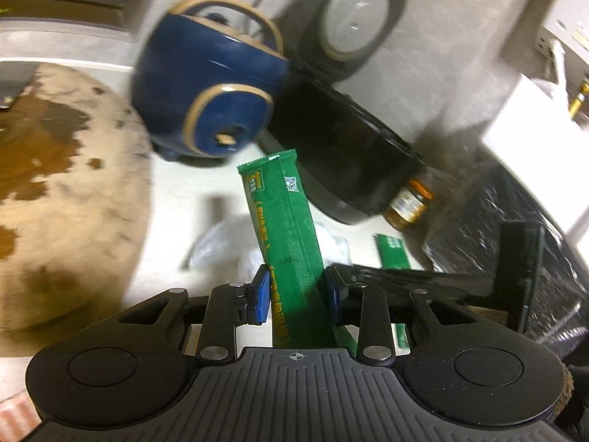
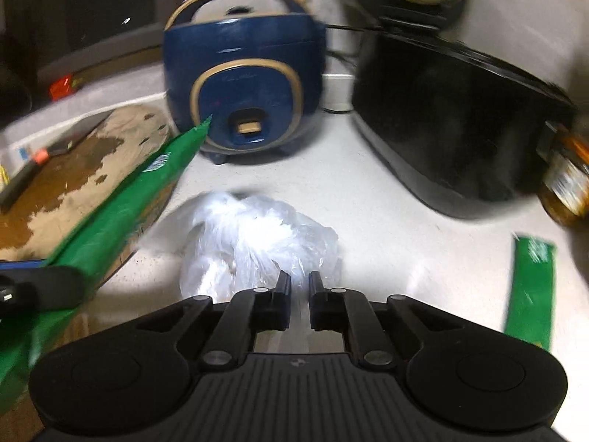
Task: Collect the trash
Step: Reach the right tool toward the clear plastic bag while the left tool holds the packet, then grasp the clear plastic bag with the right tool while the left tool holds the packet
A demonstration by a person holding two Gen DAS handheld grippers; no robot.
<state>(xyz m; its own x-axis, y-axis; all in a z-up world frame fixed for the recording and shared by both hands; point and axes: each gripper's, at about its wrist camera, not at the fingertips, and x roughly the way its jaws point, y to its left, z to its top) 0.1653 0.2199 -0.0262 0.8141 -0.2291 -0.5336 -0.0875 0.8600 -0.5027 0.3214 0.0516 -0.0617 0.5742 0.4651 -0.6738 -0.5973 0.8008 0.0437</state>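
My two pictures are dim and a bit yellow. Both look smeared from moving. In the left view the blue cooker (image 1: 210, 84) is very blurry, but the green wrapper (image 1: 285, 228) near my left gripper (image 1: 294, 294) is sharp. In the right view the black pot (image 2: 452, 121) is soft and dark. The white counter (image 2: 386, 221) glows pale, and the plastic bag (image 2: 254, 243) shines bright. A dark shadow sits under the black pot. Straight lines bend near the picture edges.
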